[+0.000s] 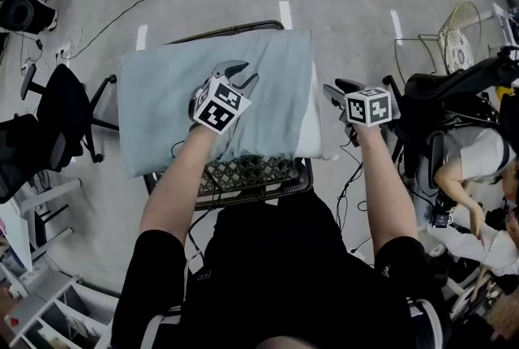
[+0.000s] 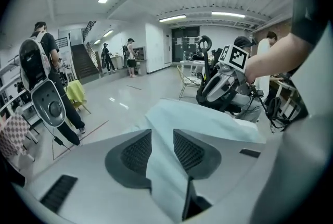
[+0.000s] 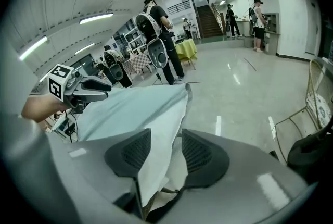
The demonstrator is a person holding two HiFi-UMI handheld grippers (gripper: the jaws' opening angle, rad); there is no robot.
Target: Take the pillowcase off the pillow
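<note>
A pillow in a light blue pillowcase lies across a black mesh seat. At its right end the white pillow shows bare beyond the case's opening. My left gripper hovers over the middle of the pillowcase, its jaws apart with only the cloth's surface visible through the gap. My right gripper is at the pillow's right end. Its jaws stand apart, and a loose fold of the pillowcase edge lies between them against the left pad, not pinched.
A black office chair stands left of the seat. A white wire chair is at the far right, with a seated person and a dark bag nearer. Cables trail on the floor. People stand farther off in the hall.
</note>
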